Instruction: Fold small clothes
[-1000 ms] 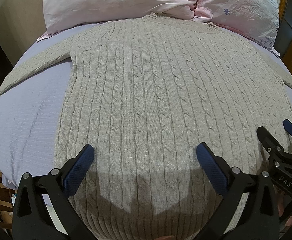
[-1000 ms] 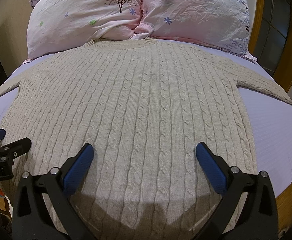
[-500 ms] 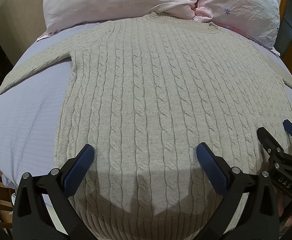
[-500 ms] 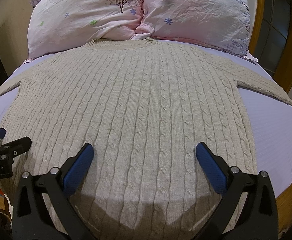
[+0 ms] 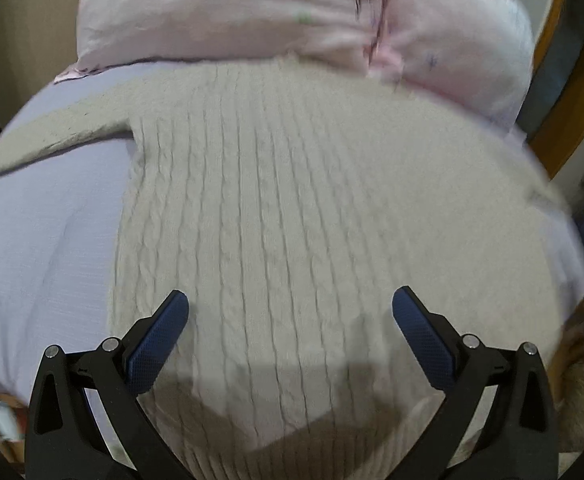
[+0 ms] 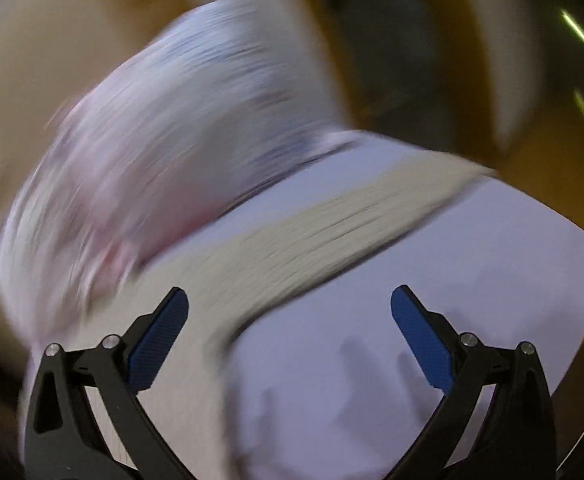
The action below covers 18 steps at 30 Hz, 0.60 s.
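A beige cable-knit sweater (image 5: pixel 292 208) lies flat on the bed, neck toward the pillows, its left sleeve (image 5: pixel 52 140) stretched out to the left. My left gripper (image 5: pixel 290 316) is open and empty above the sweater's lower part near the hem. My right gripper (image 6: pixel 290 316) is open and empty. Its view is blurred by motion and shows the sweater's right sleeve (image 6: pixel 331 224) running diagonally over the sheet, just beyond the fingertips.
The bed has a lavender sheet (image 5: pixel 40 248) that also shows in the right wrist view (image 6: pixel 471 280). Pink pillows (image 5: pixel 292 12) lie at the head, blurred in the right wrist view (image 6: pixel 152 152). A wooden bed frame (image 5: pixel 571 88) stands at the right.
My right gripper has swung fast to the right, from over the sweater's body to its right sleeve, and left the left wrist view. My left gripper has moved slightly forward. Both stay open.
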Tool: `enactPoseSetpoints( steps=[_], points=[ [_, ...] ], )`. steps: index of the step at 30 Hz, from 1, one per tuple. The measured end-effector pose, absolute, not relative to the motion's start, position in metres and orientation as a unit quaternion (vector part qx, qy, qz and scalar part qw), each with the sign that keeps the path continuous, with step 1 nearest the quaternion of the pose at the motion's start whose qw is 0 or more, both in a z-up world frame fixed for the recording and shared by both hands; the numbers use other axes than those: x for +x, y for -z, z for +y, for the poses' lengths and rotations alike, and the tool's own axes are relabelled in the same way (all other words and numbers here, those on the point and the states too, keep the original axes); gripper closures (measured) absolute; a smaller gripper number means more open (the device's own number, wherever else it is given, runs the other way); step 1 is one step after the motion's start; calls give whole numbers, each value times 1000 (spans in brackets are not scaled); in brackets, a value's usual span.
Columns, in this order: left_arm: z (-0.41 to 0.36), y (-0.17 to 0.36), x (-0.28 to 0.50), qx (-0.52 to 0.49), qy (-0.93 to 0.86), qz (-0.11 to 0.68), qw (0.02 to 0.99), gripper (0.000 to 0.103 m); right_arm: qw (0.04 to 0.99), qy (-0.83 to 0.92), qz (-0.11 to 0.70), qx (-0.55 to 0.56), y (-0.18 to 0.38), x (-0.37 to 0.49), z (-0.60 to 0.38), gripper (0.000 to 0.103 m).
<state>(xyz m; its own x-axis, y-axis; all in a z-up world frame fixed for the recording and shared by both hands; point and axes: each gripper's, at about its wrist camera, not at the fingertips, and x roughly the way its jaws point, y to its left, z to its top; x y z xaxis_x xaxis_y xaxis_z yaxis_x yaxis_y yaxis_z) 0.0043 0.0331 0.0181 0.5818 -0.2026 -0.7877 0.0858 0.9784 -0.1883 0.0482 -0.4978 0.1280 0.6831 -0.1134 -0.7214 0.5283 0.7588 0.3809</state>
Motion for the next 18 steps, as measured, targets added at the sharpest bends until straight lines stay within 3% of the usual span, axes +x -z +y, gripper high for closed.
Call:
enactPoseSetpoints(
  steps=[2,5,8,15,16,17,18],
  points=[
    [51,-30,6,-87,76,408,906,1,829,221,353,373,-117,58,-560,39],
    [70,-44,7,-80,47,352,931,1,786,256,358,434,-98,70,-612,50],
    [93,-50,13,-85,19,320,943,1,751,283,357,478,-80,81,-647,54],
    [150,-48,27,-153,-13,311,938,1,730,308,332,511,-62,101,-680,71],
    [156,-48,26,-161,-20,307,938,1,729,314,327,513,-59,104,-680,78],
    [165,-49,27,-170,-33,301,938,1,729,322,324,510,-56,107,-682,93],
    [172,-49,29,-176,-44,301,936,1,729,326,325,507,-55,104,-685,96]
  ],
)
